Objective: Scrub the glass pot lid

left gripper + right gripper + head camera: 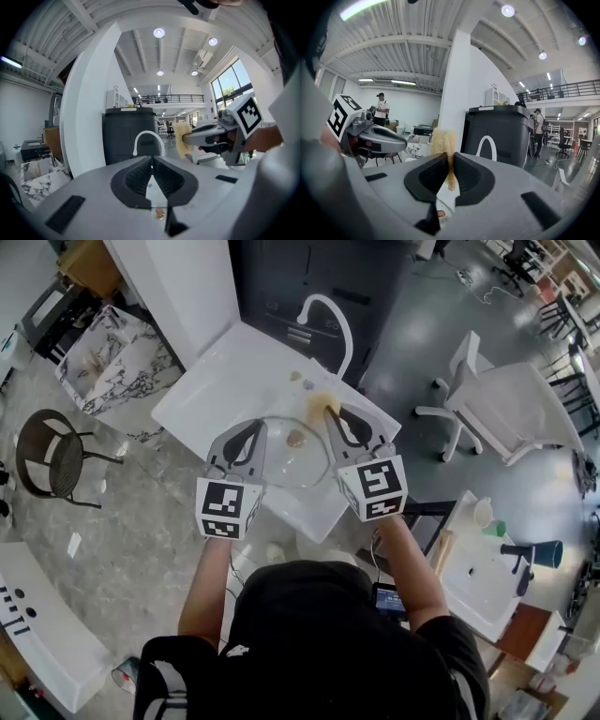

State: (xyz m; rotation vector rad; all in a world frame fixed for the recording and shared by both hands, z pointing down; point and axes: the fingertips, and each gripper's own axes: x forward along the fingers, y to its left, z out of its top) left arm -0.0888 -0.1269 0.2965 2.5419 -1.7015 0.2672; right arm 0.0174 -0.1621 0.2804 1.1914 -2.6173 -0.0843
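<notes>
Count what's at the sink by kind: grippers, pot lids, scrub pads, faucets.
Grippers: 2 (left gripper, right gripper)
Glass lid: 1
Scrub pad: 1
Faucet: 1
Total: 5

White office chair [511, 409] at right; dark round chair [45, 452] at left; marbled box [117, 367] upper left.

The head view looks steeply down from above the person onto the white tabletop [211, 381]. Each gripper view sits close behind its own jaws and faces almost level. All three share the curved faucet [330, 320] and the black cabinet [309, 282]. The left gripper view also catches the right gripper [187, 138], and the right gripper view catches the left gripper [404, 140].
</notes>
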